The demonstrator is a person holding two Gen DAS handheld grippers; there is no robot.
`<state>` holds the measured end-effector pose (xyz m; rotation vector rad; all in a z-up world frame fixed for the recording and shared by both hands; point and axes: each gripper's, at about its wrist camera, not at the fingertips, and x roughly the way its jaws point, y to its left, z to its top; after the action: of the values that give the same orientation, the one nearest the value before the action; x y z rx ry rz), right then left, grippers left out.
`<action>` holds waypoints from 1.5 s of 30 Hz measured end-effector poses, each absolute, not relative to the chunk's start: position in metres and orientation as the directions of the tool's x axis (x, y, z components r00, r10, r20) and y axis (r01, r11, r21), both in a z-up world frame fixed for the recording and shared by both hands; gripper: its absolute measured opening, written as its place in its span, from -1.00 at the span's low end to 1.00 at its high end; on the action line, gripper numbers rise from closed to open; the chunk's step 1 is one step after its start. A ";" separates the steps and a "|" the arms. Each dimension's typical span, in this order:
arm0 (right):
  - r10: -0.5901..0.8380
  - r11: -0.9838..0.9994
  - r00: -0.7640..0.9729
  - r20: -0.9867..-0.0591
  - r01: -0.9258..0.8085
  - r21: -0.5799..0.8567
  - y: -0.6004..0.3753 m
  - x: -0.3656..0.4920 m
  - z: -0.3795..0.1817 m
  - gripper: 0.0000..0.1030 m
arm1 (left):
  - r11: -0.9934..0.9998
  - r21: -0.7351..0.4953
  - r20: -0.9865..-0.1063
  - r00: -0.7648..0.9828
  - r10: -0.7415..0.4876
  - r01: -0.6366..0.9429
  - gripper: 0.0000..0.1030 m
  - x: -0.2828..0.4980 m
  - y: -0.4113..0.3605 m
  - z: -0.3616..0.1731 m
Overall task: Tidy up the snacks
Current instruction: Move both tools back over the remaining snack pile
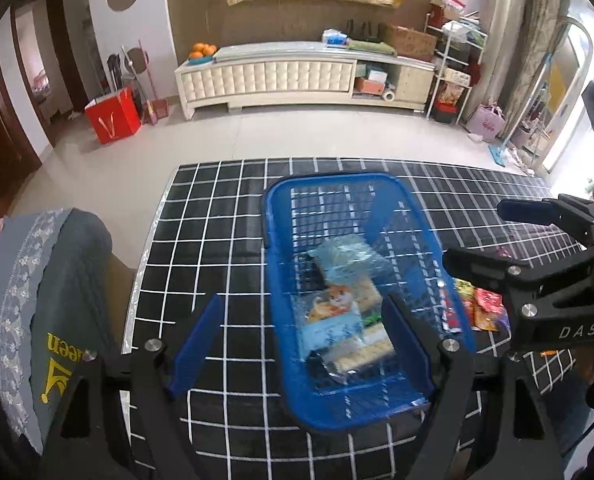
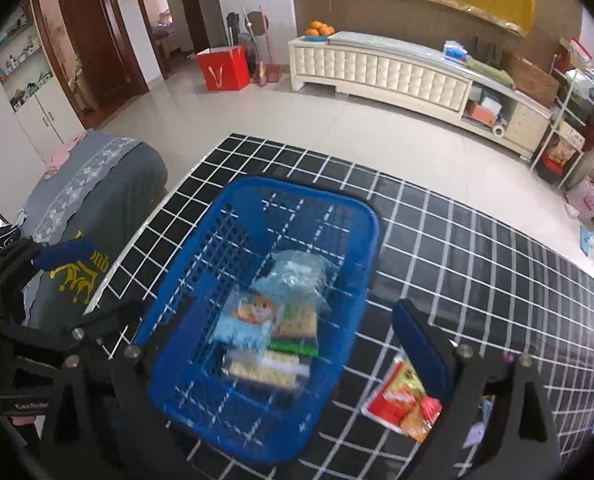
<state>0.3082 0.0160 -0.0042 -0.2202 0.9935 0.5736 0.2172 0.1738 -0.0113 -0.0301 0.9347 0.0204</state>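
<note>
A blue mesh basket point(image 1: 273, 216) point(image 2: 377, 232) stands on the black grid tablecloth. Inside it lie a pale blue packet point(image 1: 347, 256) point(image 2: 293, 276), a packet with a cartoon cat point(image 1: 337, 308) point(image 2: 253, 316) and a clear cracker packet point(image 1: 361, 350) point(image 2: 265, 368). My left gripper point(image 1: 305, 340) point(image 2: 97, 280) hovers open over the basket's near left side, with nothing gripped. My right gripper point(image 2: 293, 336) point(image 1: 485, 236) is open too, above the basket's right side and empty. A red and orange snack packet point(image 2: 401, 404) point(image 1: 485, 308) lies on the cloth right of the basket.
A chair with a grey lace-trimmed cover point(image 1: 57, 280) point(image 2: 105, 200) stands against the table's left edge. The table point(image 1: 217, 208) ends just beyond the basket, then tiled floor. Farther back are a white cabinet point(image 1: 281, 76) and a red box point(image 1: 113, 116).
</note>
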 end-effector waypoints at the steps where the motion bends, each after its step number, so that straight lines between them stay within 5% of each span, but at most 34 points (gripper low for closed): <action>1: 0.356 0.832 0.416 -0.837 -0.549 0.081 0.012 0.304 -0.001 0.87 | 0.999 -0.013 -0.801 0.599 0.007 -0.029 0.56 0.213 0.169 -0.007; 22: 0.329 0.888 0.541 -0.774 -0.456 0.059 -0.121 0.221 0.051 0.88 | 0.988 0.023 -0.747 0.660 -0.082 0.150 0.56 0.145 0.043 0.037; 45: 0.275 0.949 0.458 -0.845 -0.273 0.160 -0.236 0.244 -0.038 0.88 | 0.965 0.016 -0.828 0.544 -0.133 0.260 0.56 0.182 -0.075 -0.045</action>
<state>0.2444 -0.2361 -0.0379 0.0016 1.0413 0.3373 0.1820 -0.0745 -0.0452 0.1430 0.9683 -0.2345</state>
